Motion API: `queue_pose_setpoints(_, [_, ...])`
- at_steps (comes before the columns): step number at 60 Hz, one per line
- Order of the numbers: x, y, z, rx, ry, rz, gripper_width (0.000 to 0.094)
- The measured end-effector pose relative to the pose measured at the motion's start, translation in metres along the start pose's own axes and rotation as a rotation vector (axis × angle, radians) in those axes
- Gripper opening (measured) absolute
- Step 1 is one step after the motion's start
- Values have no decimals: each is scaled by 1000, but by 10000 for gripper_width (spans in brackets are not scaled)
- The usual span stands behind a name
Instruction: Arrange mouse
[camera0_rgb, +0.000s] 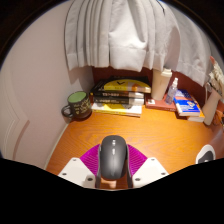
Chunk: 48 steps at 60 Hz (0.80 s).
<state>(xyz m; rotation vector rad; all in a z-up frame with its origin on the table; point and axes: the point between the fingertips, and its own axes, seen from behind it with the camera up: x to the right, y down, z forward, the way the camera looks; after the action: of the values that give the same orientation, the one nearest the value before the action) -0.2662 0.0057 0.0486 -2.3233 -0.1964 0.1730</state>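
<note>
A dark grey computer mouse (113, 157) sits between my gripper's (113, 163) two magenta pads (90, 156), which press on its sides. I hold it above the orange-brown wooden desk (150, 135). The mouse points forward along the fingers, toward the back of the desk.
At the back of the desk lies a stack of books (122, 97), with a green mug (78, 103) to its left. Bottles (172, 92) and a blue box (188, 104) stand at the right. White curtains (130, 35) hang behind. A white object (205, 155) lies at the right near edge.
</note>
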Motion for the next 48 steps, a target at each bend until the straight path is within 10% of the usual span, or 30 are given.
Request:
queue_pose_setpoints(25, [300,-106,-210,323,225,-67,366])
queue_pose_setpoints(48, [461,75,-122,1,280,72,366])
